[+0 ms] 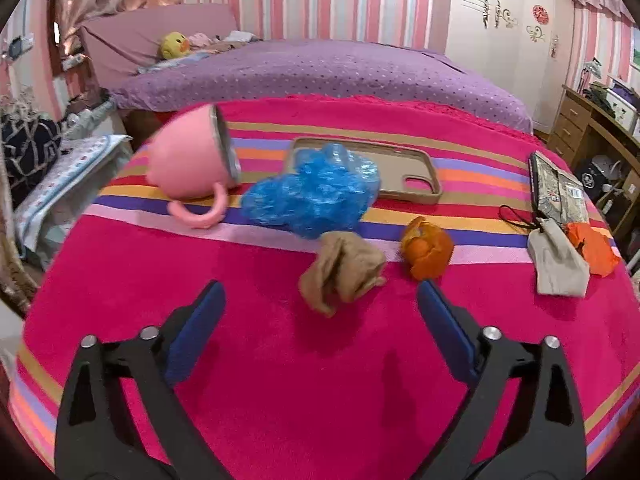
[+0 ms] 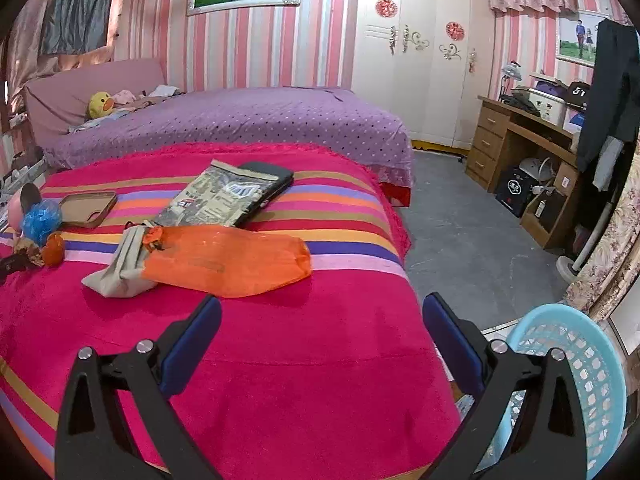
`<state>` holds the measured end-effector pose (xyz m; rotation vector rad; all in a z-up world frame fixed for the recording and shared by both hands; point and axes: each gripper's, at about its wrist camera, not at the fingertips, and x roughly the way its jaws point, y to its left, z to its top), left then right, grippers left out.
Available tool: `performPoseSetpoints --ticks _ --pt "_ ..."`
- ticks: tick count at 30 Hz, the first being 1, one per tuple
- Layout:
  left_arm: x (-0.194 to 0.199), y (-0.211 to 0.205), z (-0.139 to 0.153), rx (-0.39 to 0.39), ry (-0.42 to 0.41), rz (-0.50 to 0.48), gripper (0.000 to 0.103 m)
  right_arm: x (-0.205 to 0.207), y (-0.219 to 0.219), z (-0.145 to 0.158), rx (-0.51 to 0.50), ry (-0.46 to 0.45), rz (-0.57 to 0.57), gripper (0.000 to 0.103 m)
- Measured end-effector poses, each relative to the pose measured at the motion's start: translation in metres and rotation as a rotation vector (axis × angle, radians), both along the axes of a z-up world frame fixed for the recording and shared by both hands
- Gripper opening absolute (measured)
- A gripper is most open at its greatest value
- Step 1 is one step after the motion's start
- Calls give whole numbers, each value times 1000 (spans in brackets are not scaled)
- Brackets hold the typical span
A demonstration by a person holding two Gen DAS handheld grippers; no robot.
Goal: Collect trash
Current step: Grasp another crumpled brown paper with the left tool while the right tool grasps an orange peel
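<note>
- Magenta striped blanket [image 1: 280, 360] covering the table surface, carrying everything.
- Left gripper [image 1: 320, 300] hovering low over the near part of the blanket, blue-padded fingers [image 1: 200, 320] spread wide, nothing between them.
- Crumpled brown paper wad [image 1: 340, 276] just ahead of the left gripper, between the finger lines, not touched.
- Orange peel [image 1: 426, 250] just right of the brown wad, close but apart.
- Crumpled blue plastic [image 1: 316, 194] behind the wad, toward mid-blanket, overlapping the near-left corner of a tan phone case [image 1: 404, 172].
- Pink mug [image 1: 192, 160] tipped on its side at the left edge, handle down, rim facing right, just beside the blue plastic.
- Right gripper [image 2: 322, 316] over the near right part of the blanket, fingers wide apart, empty.
- Flat orange bag [image 2: 232, 260] lying ahead of the right gripper, touching a beige pouch [image 2: 120, 268] on its left.
- Patterned printed bag [image 2: 216, 200] behind the orange bag, resting partly over a dark flat item [image 2: 272, 180] near the far edge.
- Light blue plastic basket [image 2: 580, 368] off the right edge of the blanket, lower down, behind the right gripper's right finger.
- Purple dotted bedspread [image 2: 248, 124] beyond the far edge; yellow duck plush [image 2: 102, 105] on it at far left.
- Wooden desk [image 2: 516, 136] at far right of the room.
</note>
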<state>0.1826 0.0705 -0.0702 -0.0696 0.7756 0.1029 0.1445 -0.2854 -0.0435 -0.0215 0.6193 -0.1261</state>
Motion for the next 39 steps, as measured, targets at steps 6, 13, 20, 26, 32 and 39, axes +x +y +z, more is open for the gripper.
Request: performPoseSetpoints --ticks 6,13,20,26,32,39 --pt "9 -7 -3 -16 13 -46 44 1 14 -1 3 2 27 98" --pt "-5 3 2 -35 14 -70 33 3 48 -1 4 7 95 98" --pt "-30 33 25 6 -45 -34 33 1 115 -1 6 4 234 98" --pt "-32 66 28 18 -66 35 33 17 183 3 -14 10 352 98" --pt "-31 99 26 -12 -68 106 33 49 243 1 -56 30 437 97" --pt "-29 119 24 -51 -57 166 33 89 279 -24 -40 182 516 59"
